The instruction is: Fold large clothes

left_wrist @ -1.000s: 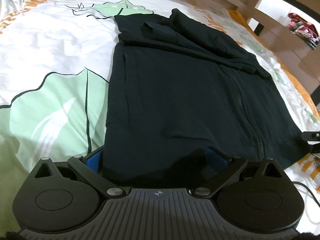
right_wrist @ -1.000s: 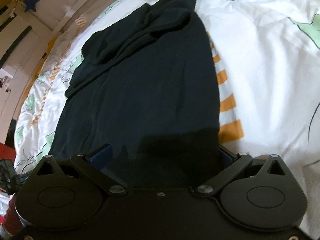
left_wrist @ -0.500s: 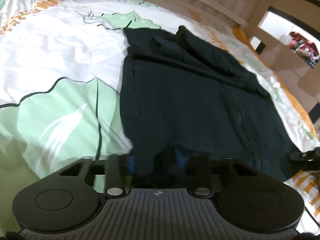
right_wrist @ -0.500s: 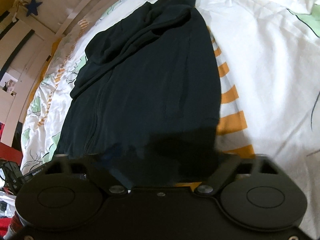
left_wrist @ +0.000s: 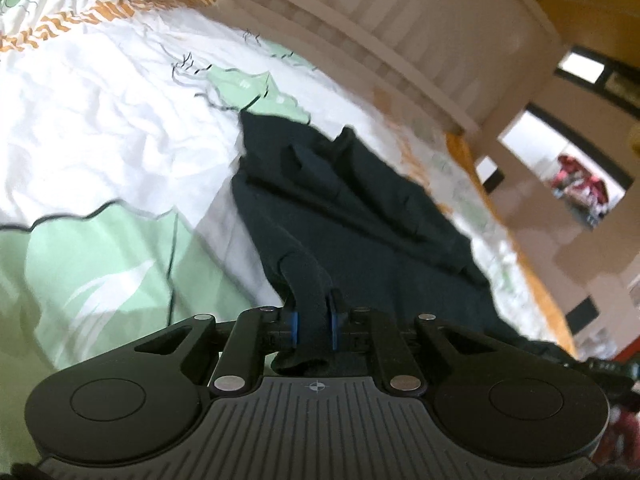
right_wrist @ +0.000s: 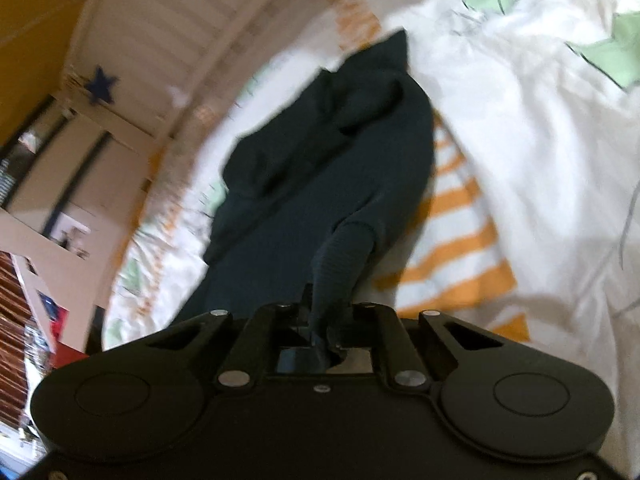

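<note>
A large dark zip-up garment [left_wrist: 360, 220] lies lengthwise on the bed, its bunched hood and sleeves at the far end. My left gripper [left_wrist: 313, 322] is shut on the garment's near left hem corner, which is pulled up off the bedding into a taut ridge. In the right wrist view the same garment [right_wrist: 320, 168] stretches away from me, and my right gripper [right_wrist: 326, 320] is shut on its near right hem corner, also lifted. Both views are blurred by motion.
The bed has a white duvet [left_wrist: 100, 140] with green leaf and orange stripe prints. A slatted white headboard [left_wrist: 400, 20] stands at the far end. Shelving [left_wrist: 576, 184] stands beside the bed. A blue star [right_wrist: 100, 86] hangs on the bed frame.
Both grippers have shut on the near hem corners and lifted them. The cameras have tilted up, so the garment's near end rises off the bed.
</note>
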Demonstrator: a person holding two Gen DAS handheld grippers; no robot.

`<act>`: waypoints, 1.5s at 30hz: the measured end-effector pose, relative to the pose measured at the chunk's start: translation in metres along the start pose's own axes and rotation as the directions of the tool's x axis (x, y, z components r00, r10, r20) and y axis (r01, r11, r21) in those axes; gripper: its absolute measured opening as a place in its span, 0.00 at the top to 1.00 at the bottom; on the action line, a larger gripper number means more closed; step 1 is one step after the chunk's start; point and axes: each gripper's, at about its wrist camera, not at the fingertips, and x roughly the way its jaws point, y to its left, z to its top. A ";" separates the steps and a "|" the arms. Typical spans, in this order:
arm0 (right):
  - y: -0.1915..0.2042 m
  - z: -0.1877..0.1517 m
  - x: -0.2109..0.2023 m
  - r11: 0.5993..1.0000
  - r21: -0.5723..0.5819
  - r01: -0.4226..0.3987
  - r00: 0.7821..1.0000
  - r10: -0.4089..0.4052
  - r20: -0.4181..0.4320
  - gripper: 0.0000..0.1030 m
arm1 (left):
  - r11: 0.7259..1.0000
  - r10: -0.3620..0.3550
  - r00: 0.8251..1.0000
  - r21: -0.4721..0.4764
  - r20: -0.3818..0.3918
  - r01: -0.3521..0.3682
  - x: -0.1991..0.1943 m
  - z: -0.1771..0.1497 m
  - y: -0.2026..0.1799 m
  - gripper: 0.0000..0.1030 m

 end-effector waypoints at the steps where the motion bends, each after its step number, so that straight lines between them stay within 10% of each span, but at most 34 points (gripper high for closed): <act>1: 0.003 0.003 0.000 1.000 -0.001 -0.017 1.000 0.018 0.014 0.84 | 1.000 -0.010 1.000 -0.010 0.012 0.010 0.000 0.006 -0.002 0.88; 16: 0.039 0.135 0.058 0.993 -0.058 -0.106 0.968 0.116 0.221 0.85 | 0.993 -0.095 0.980 -0.056 0.176 0.106 0.087 0.143 -0.033 0.87; 31: -0.012 0.225 0.205 0.987 -0.055 0.153 0.972 -0.140 0.189 0.83 | 0.990 0.086 0.994 -0.114 0.060 -0.079 0.227 0.182 0.010 0.82; 34: -0.014 0.225 0.212 0.985 -0.065 0.161 0.971 -0.147 0.186 0.79 | 0.986 0.078 0.996 -0.151 0.042 -0.071 0.233 0.186 0.016 0.68; 38: -0.009 0.224 0.202 0.983 -0.093 0.156 0.960 -0.129 0.249 0.16 | 0.991 0.114 0.987 -0.078 0.112 -0.106 0.221 0.188 0.006 0.02; 45: 0.038 0.211 0.179 0.926 -0.299 0.229 0.941 -0.132 0.312 0.08 | 0.959 0.148 0.978 0.219 0.147 -0.178 0.193 0.169 -0.051 0.01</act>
